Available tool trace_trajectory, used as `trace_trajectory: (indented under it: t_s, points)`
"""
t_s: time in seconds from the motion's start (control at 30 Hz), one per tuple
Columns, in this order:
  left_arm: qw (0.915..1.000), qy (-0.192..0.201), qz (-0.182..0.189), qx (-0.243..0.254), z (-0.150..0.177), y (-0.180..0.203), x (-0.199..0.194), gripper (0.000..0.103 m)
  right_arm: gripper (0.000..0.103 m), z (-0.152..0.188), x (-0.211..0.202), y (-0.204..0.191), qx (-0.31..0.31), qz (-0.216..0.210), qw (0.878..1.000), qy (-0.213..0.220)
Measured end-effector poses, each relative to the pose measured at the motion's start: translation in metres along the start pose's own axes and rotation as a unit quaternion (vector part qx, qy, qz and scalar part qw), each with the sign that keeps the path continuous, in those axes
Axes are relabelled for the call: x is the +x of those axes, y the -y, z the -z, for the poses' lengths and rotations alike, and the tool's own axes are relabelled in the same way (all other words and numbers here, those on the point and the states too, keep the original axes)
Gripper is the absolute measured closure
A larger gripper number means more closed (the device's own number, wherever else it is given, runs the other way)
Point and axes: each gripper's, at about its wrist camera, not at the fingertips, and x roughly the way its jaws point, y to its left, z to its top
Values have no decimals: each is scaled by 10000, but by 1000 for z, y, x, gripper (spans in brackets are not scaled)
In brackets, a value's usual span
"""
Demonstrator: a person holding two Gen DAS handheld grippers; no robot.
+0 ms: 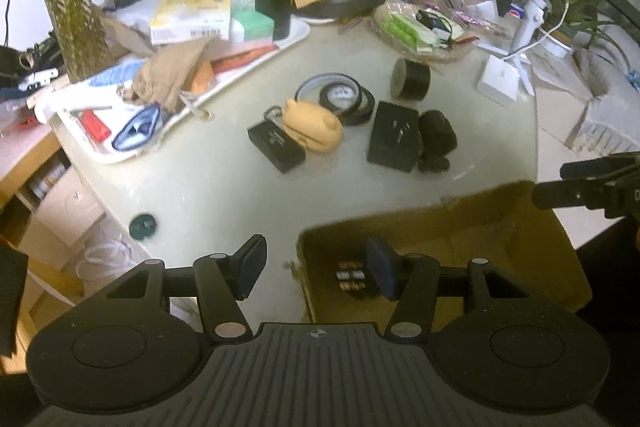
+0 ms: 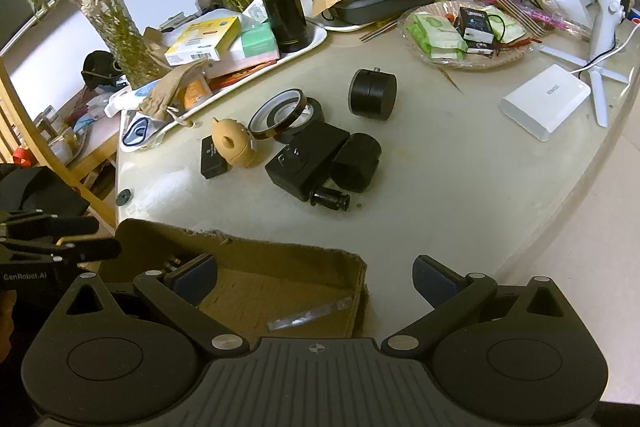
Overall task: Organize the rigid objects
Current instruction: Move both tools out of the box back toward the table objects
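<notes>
Brown cardboard box [image 1: 460,239] at table's near edge | left gripper [image 1: 316,267] open, empty | right gripper [image 2: 316,283] open, empty | bare tabletop [image 2: 440,195] beyond box

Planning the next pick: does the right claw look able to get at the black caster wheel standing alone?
Probably yes. The right claw is open and empty, the caster wheel stands apart from the cluster, and bare table lies beyond the cardboard box.

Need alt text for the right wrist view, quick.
The right gripper, jaws open and empty, hovers over a cardboard box at the table's near edge. Beyond lie tape rolls, a tan toy and black parts.
</notes>
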Motion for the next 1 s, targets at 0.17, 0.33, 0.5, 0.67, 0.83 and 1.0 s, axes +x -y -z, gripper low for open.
trace_trajectory:
  t_s: [0.17, 0.33, 0.5, 0.67, 0.83, 1.0]
  points:
    - [9999, 92, 27, -49, -11, -6, 5, 48, 0, -9, 7, 2, 10, -9, 10000, -4]
    - [9999, 142, 25, -85, -21, -10, 11, 48, 0, -19, 16, 8, 102, -35, 9999, 31]
    - [9998, 160, 27, -129, -29, -15, 18, 48, 0, -28, 28, 15, 257, -93, 9996, -1]
    - [9998, 165, 15, -143, -36, -19, 25, 48, 5, -38, 42, 19, 308, -106, 9994, -64]
    - [9996, 230, 37, -134, -48, -22, 30, 48, 10, -53, 55, 26, 469, -109, 9987, -137]
    - [9994, 315, 24, -122, -60, -25, 34, 48, 17, -68, 65, 34, 614, -92, 9979, -191]
